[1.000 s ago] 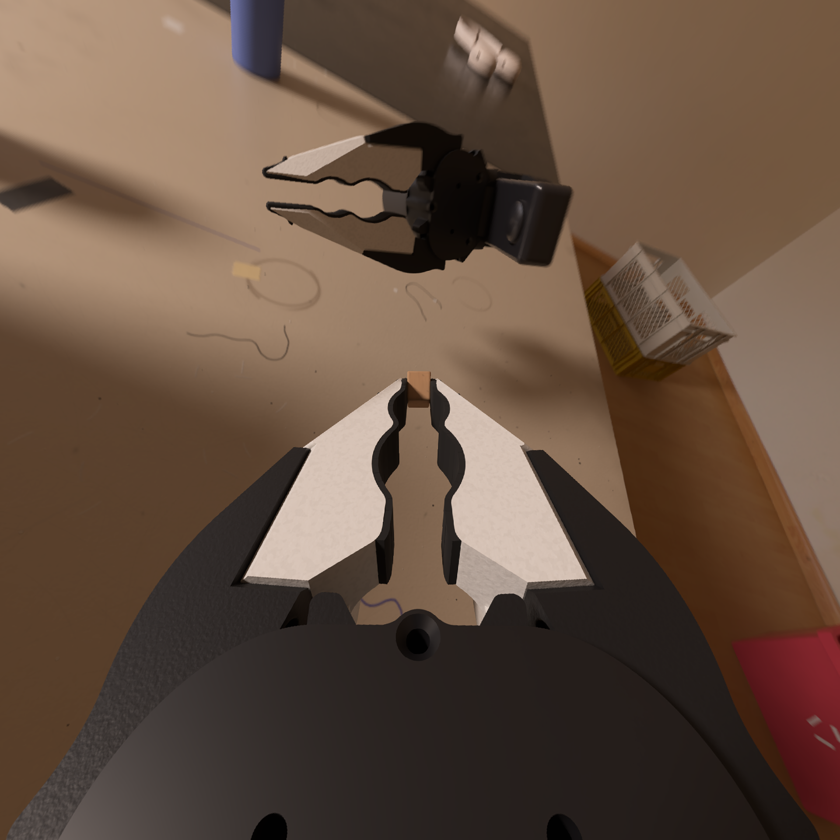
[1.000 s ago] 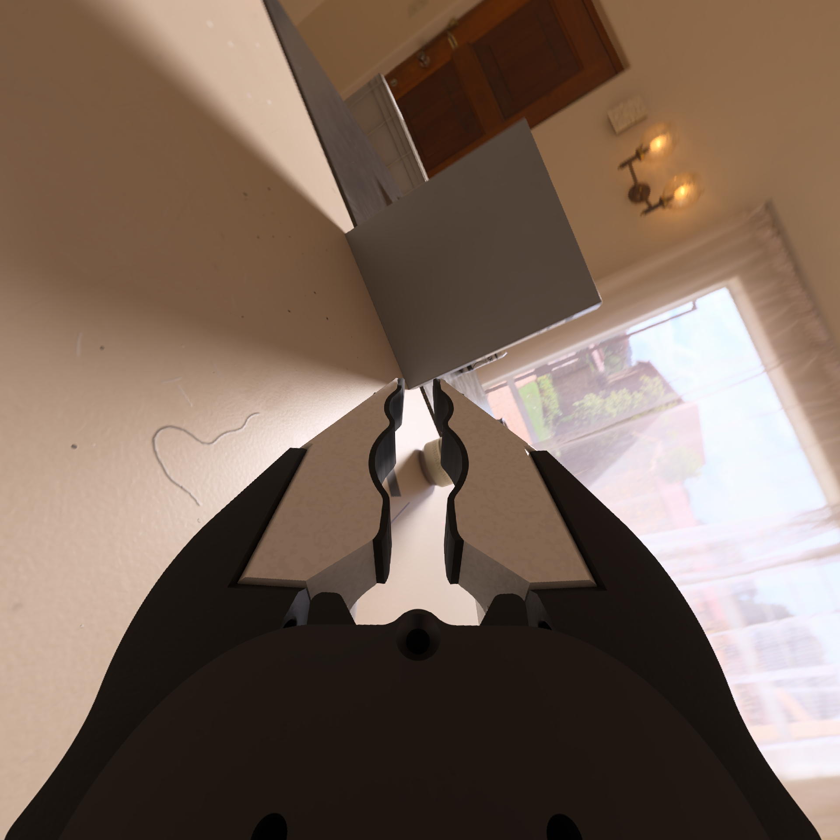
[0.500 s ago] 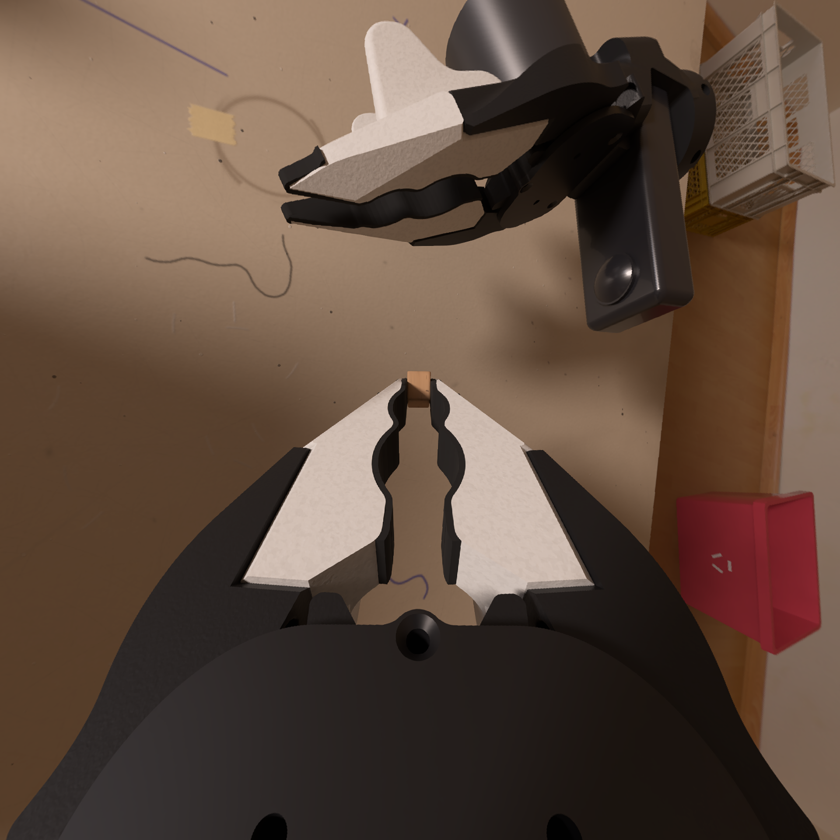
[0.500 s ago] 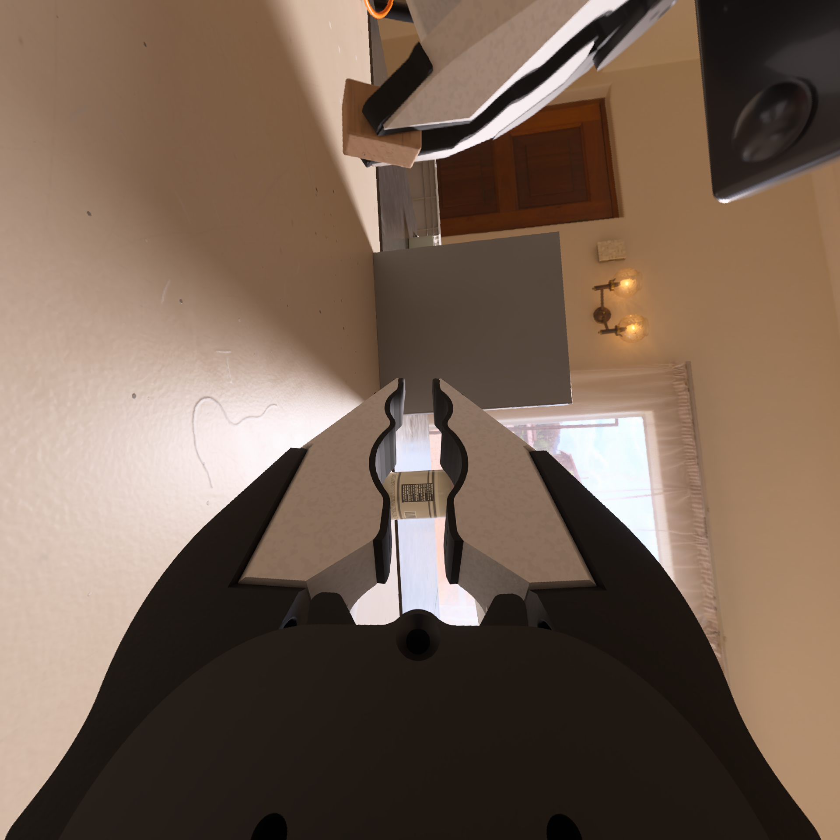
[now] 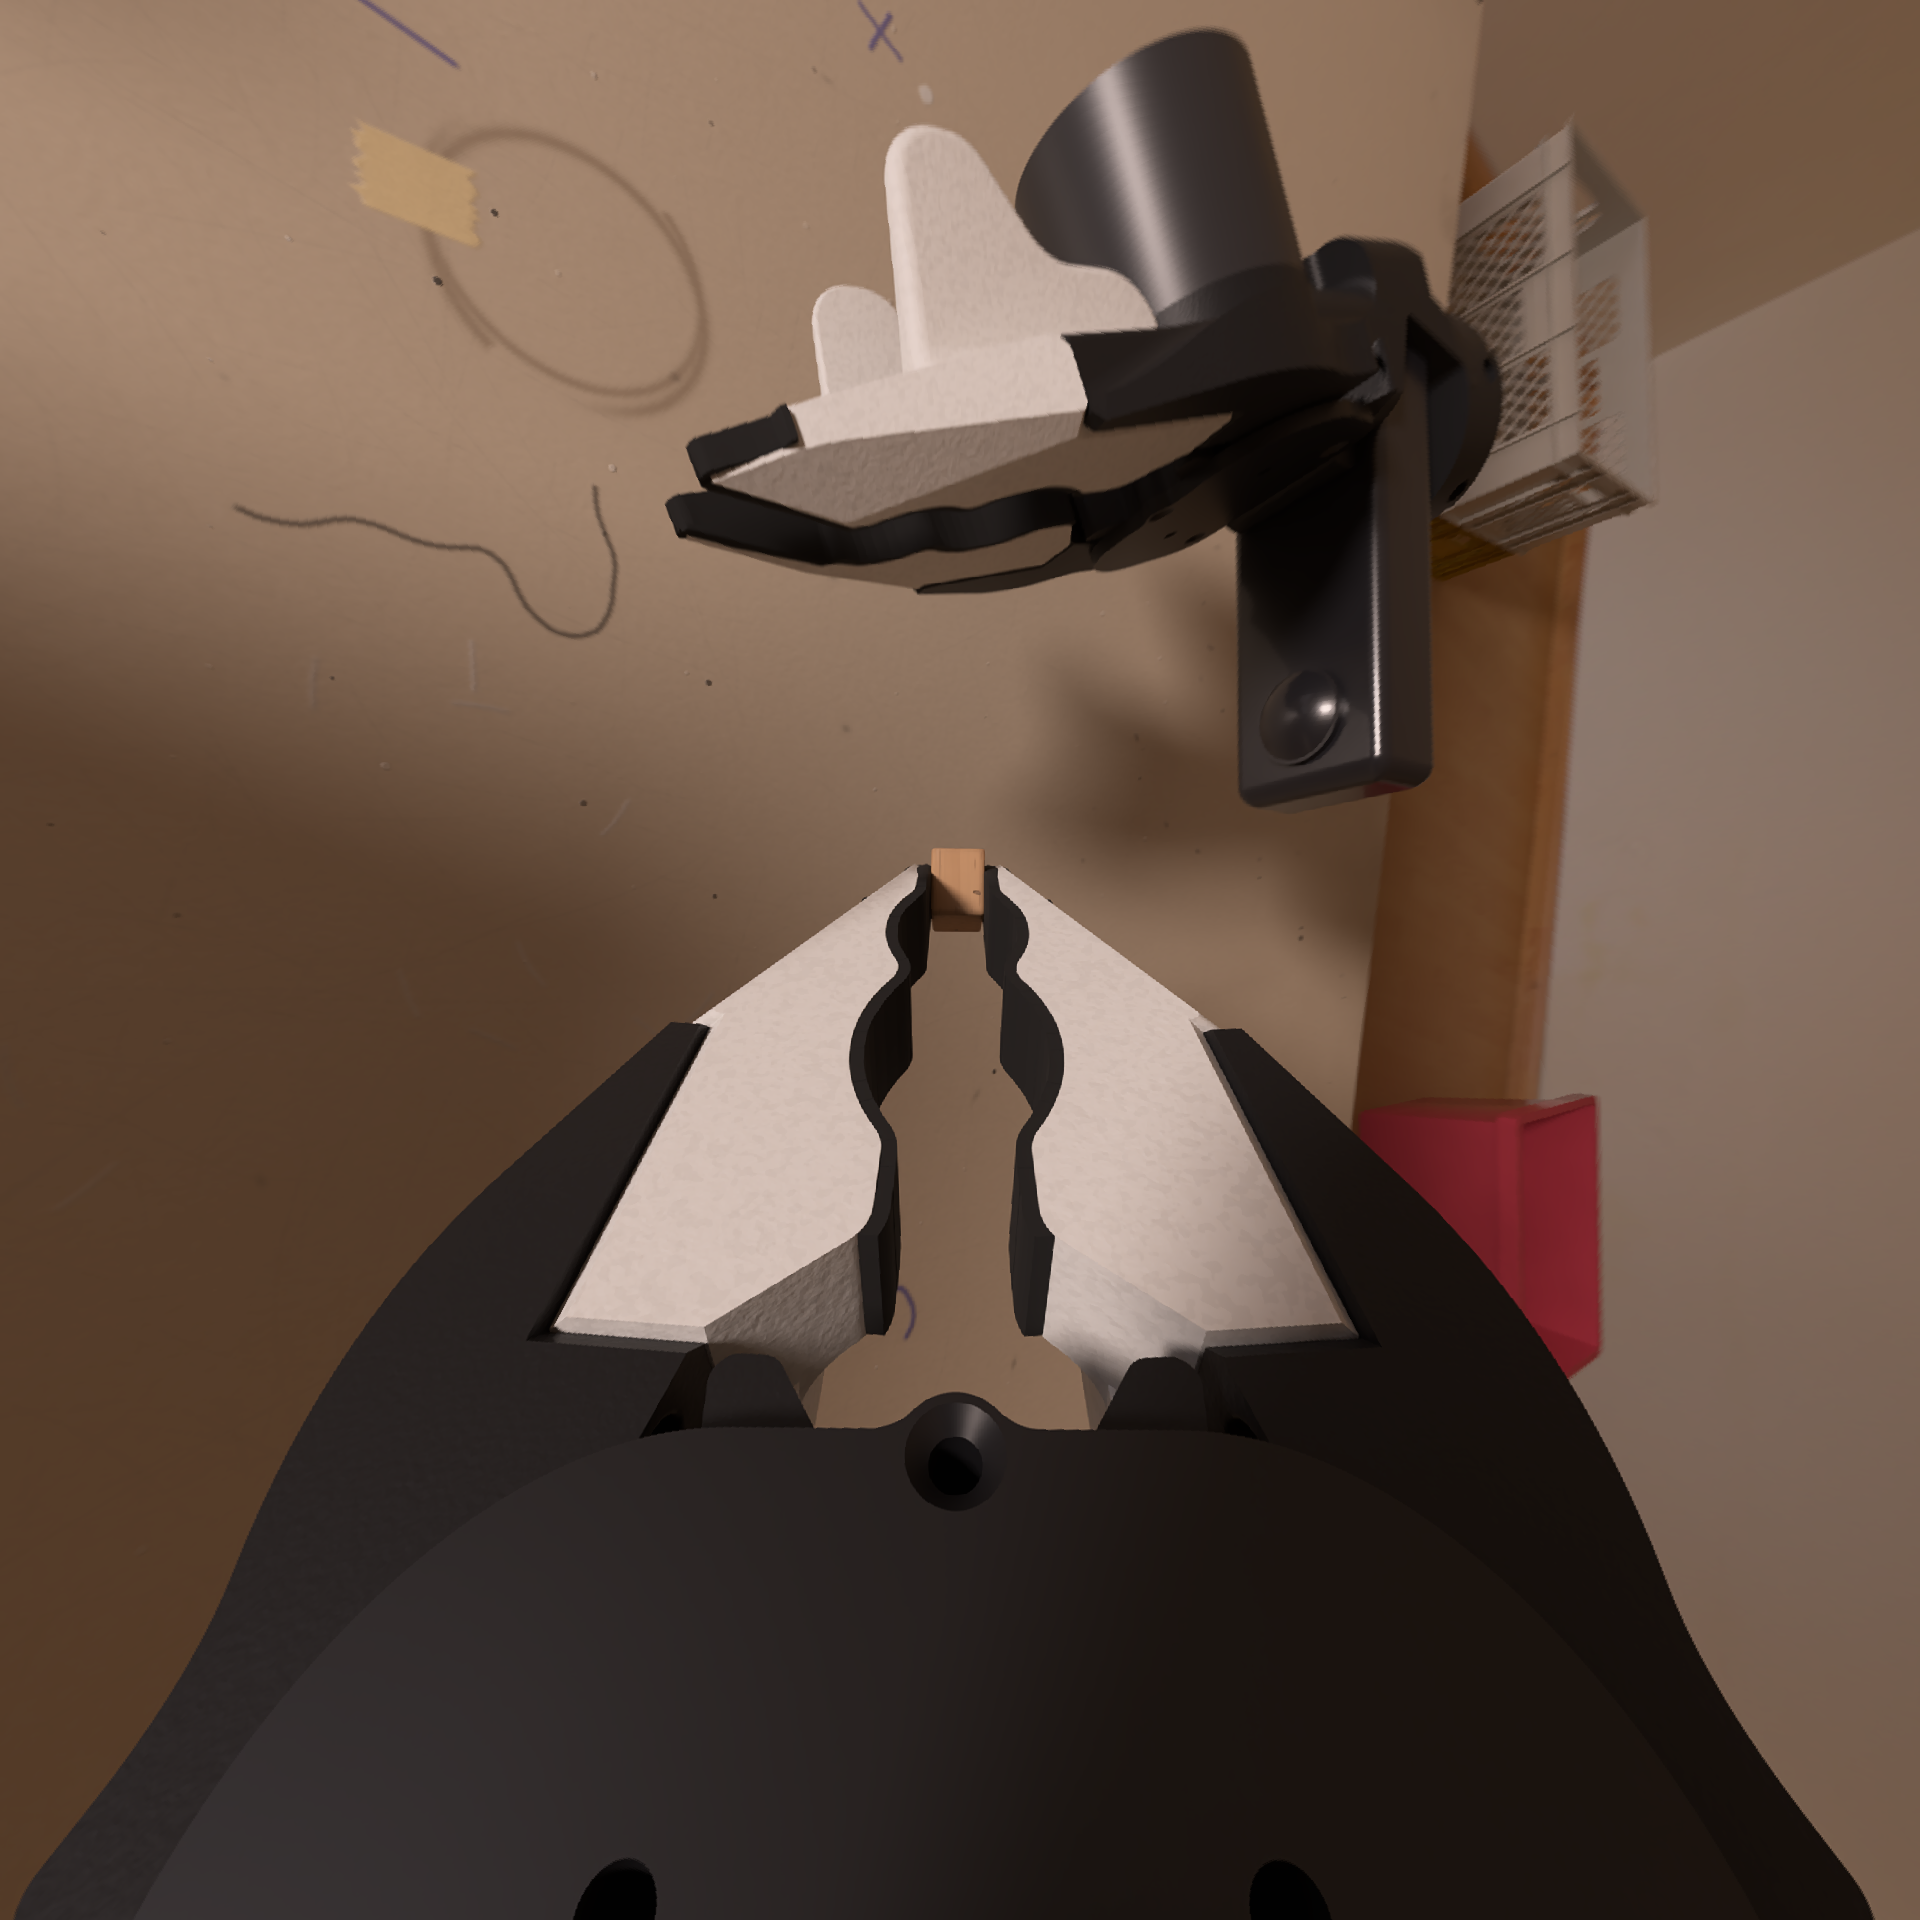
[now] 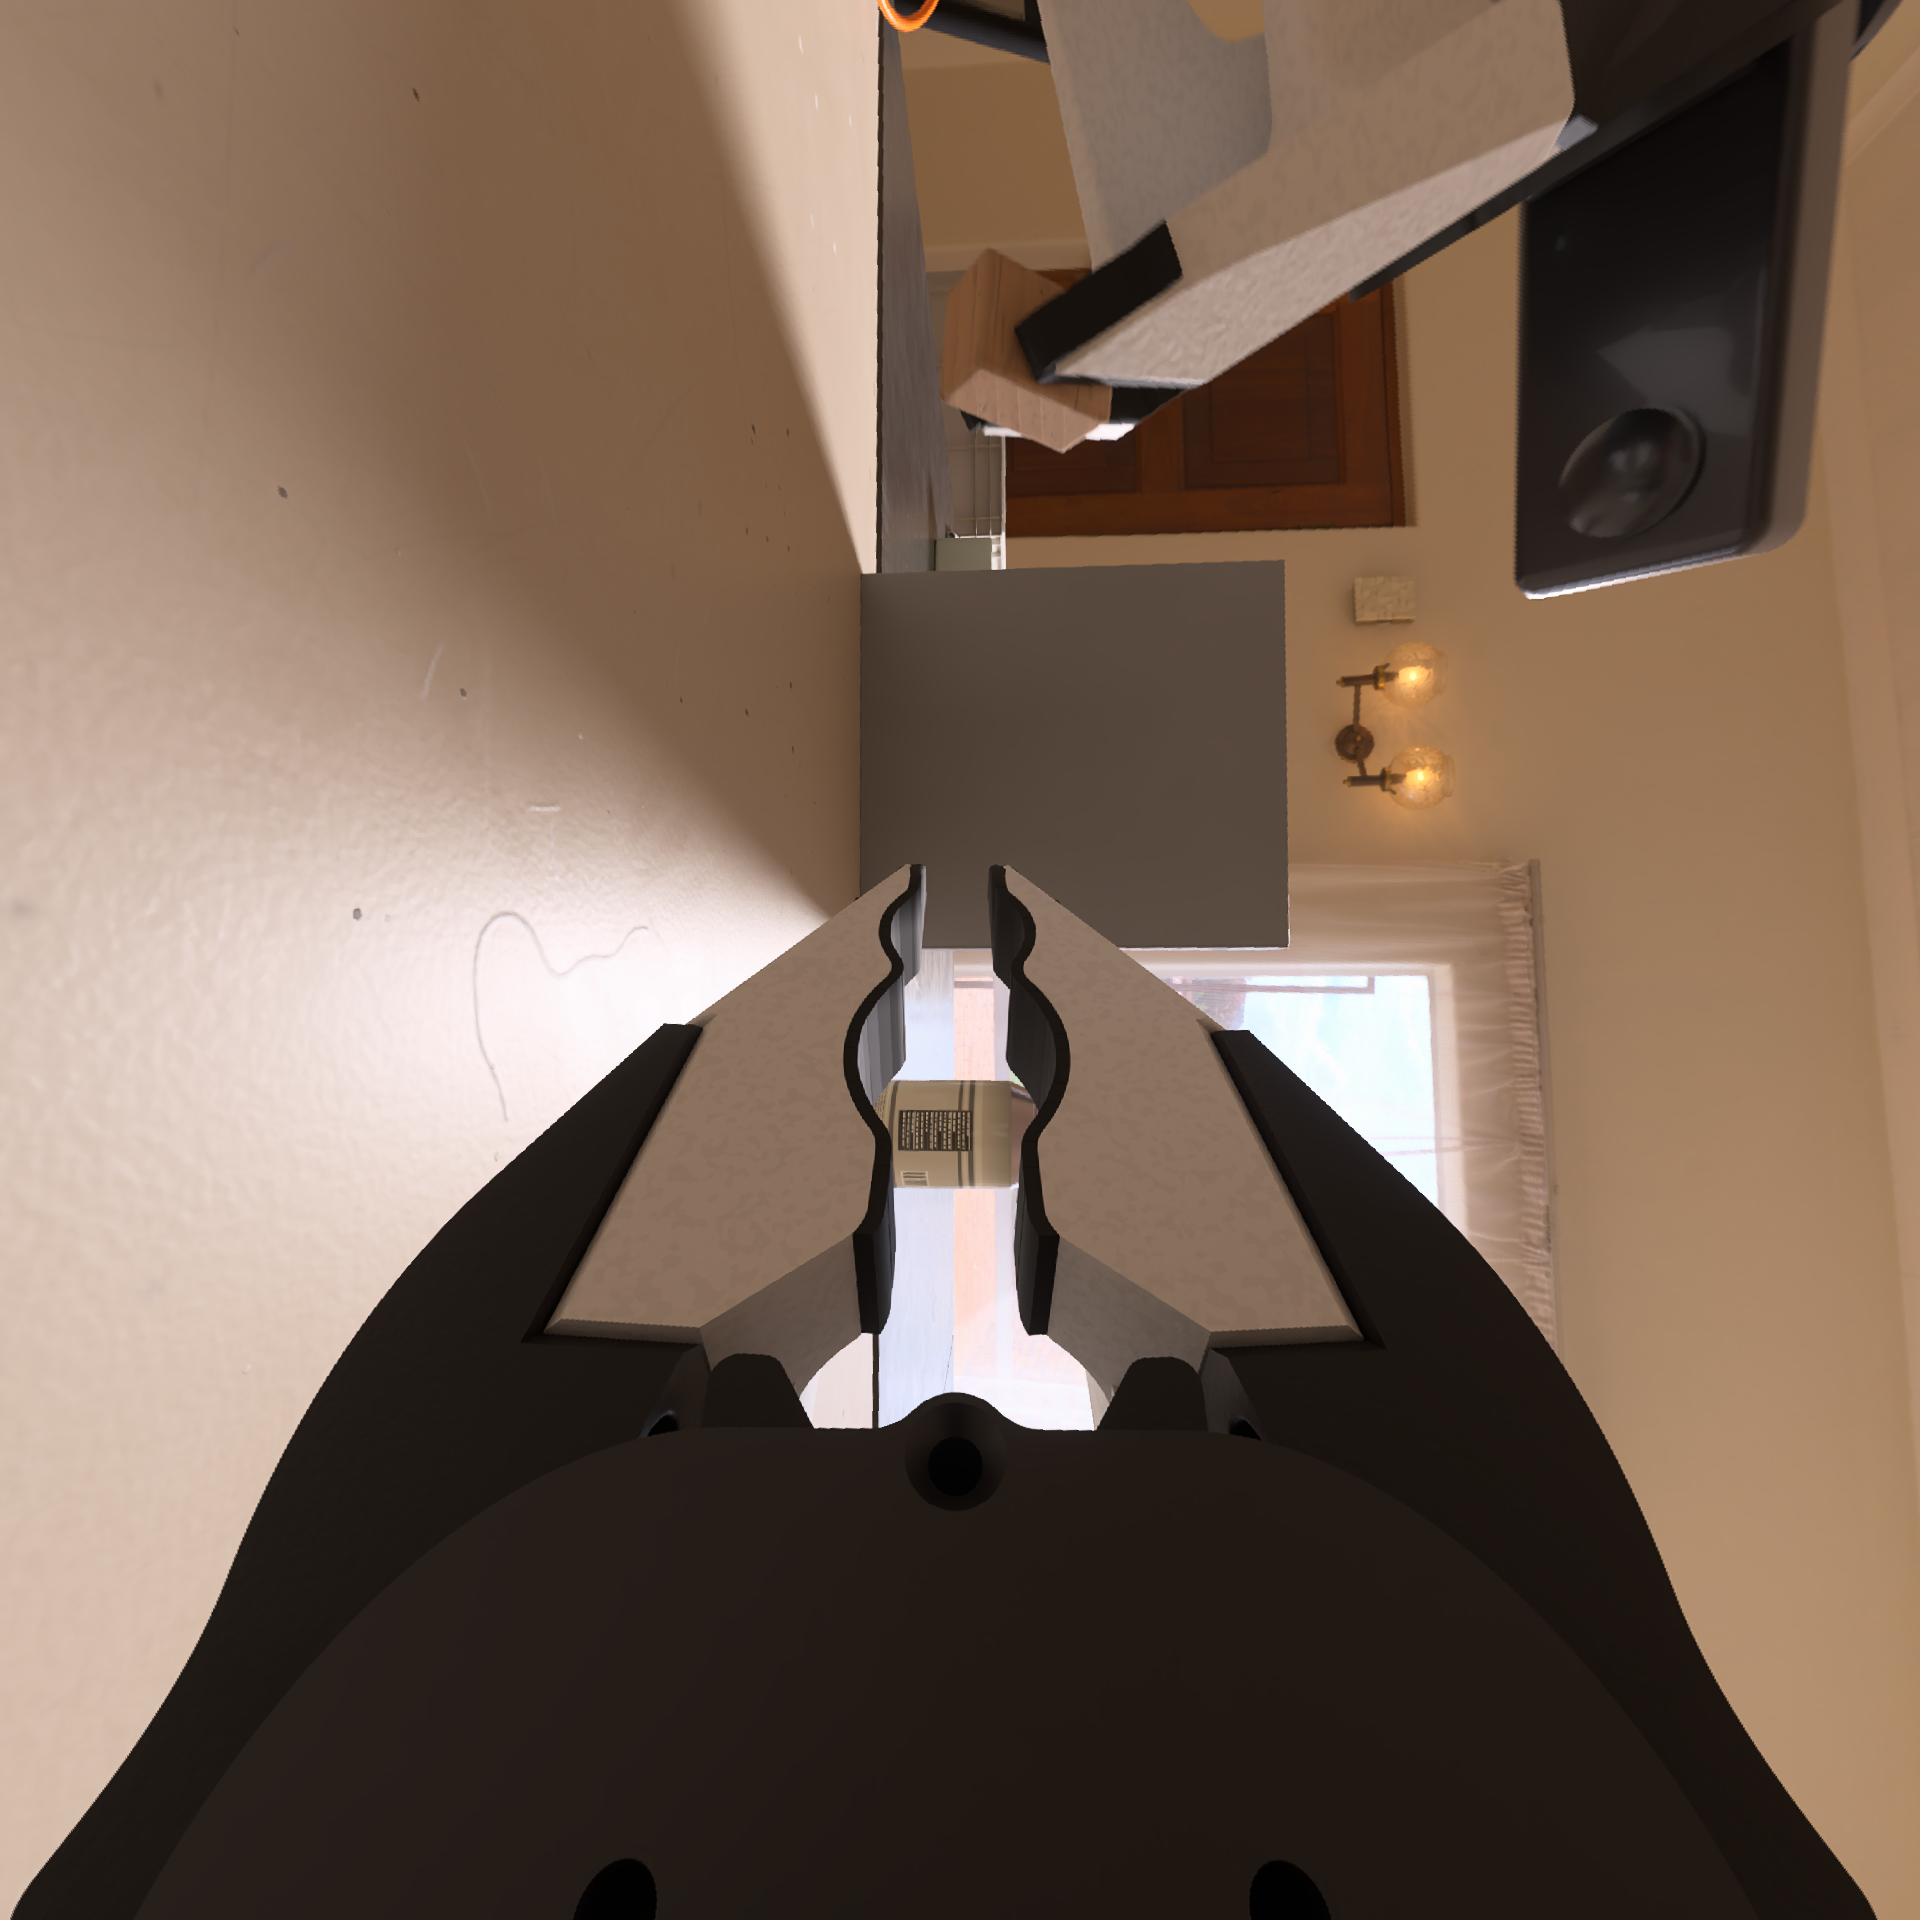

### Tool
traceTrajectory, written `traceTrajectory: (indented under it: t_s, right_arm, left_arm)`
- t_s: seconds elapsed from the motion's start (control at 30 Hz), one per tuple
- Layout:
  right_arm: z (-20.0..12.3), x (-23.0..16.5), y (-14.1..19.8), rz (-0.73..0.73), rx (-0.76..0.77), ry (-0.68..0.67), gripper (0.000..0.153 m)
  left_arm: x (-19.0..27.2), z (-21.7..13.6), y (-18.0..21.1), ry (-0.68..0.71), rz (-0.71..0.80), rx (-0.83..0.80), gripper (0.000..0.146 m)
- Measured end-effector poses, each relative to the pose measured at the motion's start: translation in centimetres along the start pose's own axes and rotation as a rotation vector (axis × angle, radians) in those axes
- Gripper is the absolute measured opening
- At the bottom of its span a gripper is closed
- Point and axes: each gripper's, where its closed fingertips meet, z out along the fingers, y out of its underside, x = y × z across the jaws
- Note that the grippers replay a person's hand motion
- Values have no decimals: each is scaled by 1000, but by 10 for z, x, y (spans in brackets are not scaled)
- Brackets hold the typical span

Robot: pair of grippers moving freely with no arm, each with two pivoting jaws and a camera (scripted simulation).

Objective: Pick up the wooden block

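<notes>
The left gripper (image 5: 958, 896) points down at the tan tabletop (image 5: 260, 831), its tips pinching the wooden block (image 5: 957, 890), held clear of the surface. The right gripper (image 5: 717, 488) hovers just beyond, turned on its side and pointing leftward, its fingers holding nothing with a narrow gap between them. A red bin (image 5: 1496, 1216) sits off the table's edge.

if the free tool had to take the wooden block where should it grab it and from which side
Grip the end of the wooden block that sticks out past the left tool, across two flat opposite faces. The right tool, empty with its jaws slightly apart, should probably come from the block's exposed side, away from the fingers.
</notes>
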Motion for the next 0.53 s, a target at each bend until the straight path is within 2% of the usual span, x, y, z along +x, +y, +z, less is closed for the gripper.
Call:
traceTrajectory:
  t_s: [0.33,0.53]
  right_arm:
    - [0,2,3,49,-39,10,12]
    - [1,-2,3,53,-75,-8,12]
  left_arm:
    - [-1,4,-8,37,0,89,9]
    - [-6,9,-5,18,22,89,9]
